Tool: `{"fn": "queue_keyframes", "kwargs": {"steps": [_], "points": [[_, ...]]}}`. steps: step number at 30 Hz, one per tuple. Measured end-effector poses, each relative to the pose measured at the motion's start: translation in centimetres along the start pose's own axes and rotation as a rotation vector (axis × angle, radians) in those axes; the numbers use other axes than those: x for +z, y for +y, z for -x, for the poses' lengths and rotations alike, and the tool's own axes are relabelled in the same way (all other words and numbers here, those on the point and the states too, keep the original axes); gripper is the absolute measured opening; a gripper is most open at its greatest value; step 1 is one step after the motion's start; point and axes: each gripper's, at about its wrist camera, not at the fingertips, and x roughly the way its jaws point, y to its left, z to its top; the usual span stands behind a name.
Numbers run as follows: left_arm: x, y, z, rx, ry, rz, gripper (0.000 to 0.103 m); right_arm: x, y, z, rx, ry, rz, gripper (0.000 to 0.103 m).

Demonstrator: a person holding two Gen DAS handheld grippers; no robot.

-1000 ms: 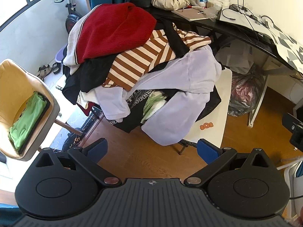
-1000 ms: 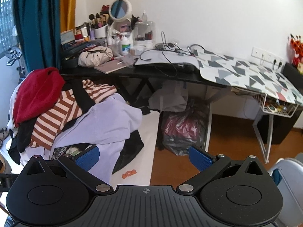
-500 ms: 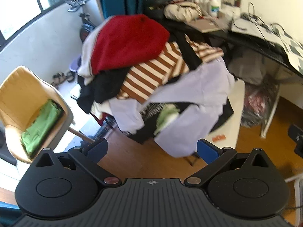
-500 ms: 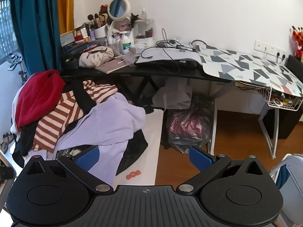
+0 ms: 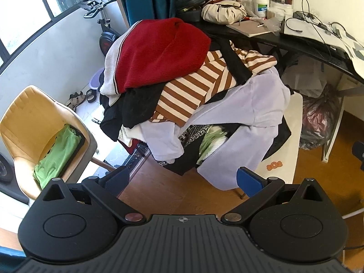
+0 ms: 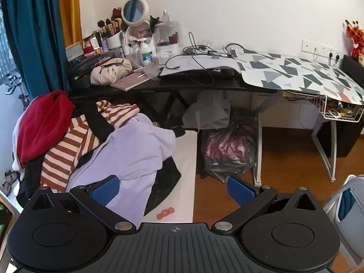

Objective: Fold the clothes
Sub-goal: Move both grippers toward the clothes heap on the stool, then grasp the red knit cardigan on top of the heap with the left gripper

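A black desk (image 6: 182, 86) runs along the white wall, crowded with bottles, brushes, a round mirror (image 6: 134, 11) and cables; a patterned sheet (image 6: 302, 72) hangs over its right end. In front of it stands a white table (image 5: 293, 136) carrying the pile of clothes (image 5: 193, 95) — unfolded, heaped high and spilling over the near edge. A lilac garment (image 5: 250, 113) drapes down the front of the pile. Above it lies a brown-and-white striped top (image 5: 188, 91), and a red knit (image 5: 157, 50) sits at the summit with black pieces beneath it.

To the left, a tan chair (image 5: 29, 118) holds a green garment (image 5: 56, 152) on its seat. A dark plastic bag (image 6: 227, 152) rests on the wooden floor under the desk. A small orange object (image 6: 165, 213) lies on the bare part of the white table, just beside the pile.

Left gripper (image 5: 182, 179): jaws spread wide, nothing between them, held above the floor short of the pile's hanging edge. Right gripper (image 6: 174, 190): jaws likewise spread and empty — its left pad sits in front of the lilac garment, contact cannot be told.
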Motion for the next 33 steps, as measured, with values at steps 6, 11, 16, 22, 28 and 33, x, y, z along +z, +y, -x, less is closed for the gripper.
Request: {"fn": "queue_keyframes", "kwargs": {"steps": [6, 11, 16, 22, 28, 33], "points": [[1.1, 2.2, -1.8, -0.051, 0.012, -0.005, 0.102, 0.0, 2.6, 0.0, -0.042, 0.0, 0.029, 0.102], [2.9, 5.5, -3.7, -0.103, 0.01, -0.017, 0.102, -0.4, 6.6, -0.2, -0.095, 0.0, 0.04, 0.102], [4.8, 9.3, -5.3, -0.139, -0.013, -0.063, 0.102, -0.7, 11.5, -0.2, -0.141, -0.012, 0.031, 0.102], [7.1, 14.3, -7.2, -0.166, -0.024, -0.096, 0.102, -1.6, 17.8, -0.5, -0.173, -0.012, 0.017, 0.102], [8.3, 18.0, -8.7, -0.189, -0.026, -0.134, 0.102, -2.7, 22.0, -0.2, -0.21, -0.021, -0.035, 0.102], [8.5, 19.7, -10.0, -0.216, -0.004, -0.145, 0.102, -3.2, 24.0, -0.4, -0.22, -0.017, -0.046, 0.102]]}}
